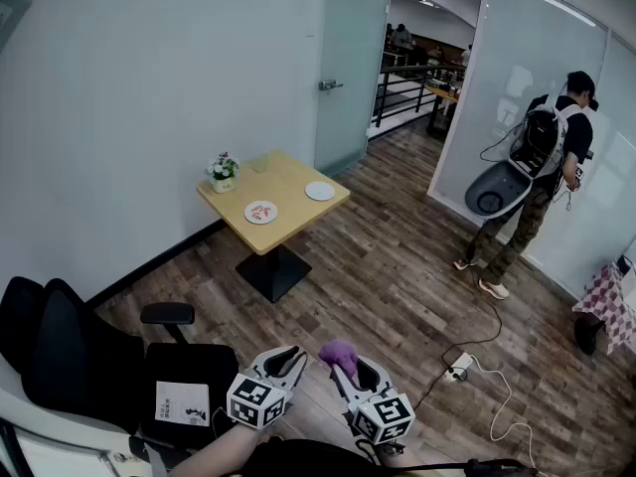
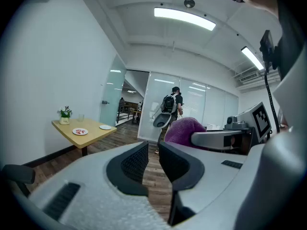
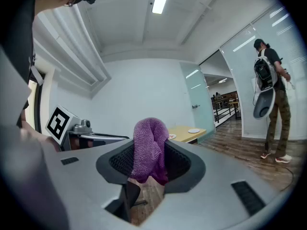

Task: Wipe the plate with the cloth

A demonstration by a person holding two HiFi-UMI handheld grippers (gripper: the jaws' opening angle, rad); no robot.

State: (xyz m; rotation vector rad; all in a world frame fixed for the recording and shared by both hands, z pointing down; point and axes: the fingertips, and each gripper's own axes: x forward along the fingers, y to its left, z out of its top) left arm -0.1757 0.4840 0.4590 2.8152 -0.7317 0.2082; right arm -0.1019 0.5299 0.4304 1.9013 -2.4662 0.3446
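A purple cloth is pinched in my right gripper, low in the head view; its bunched top sticks up above the jaws. My left gripper hangs just left of it, jaws nearly together with nothing between them. Far ahead stands a small wooden table. On it lie a plate with red marks and a plain white plate. Both grippers are well short of the table.
A flower pot and a glass stand at the table's back. A black office chair is at my left. A power strip with cable lies on the wood floor. A person with a backpack stands at the right.
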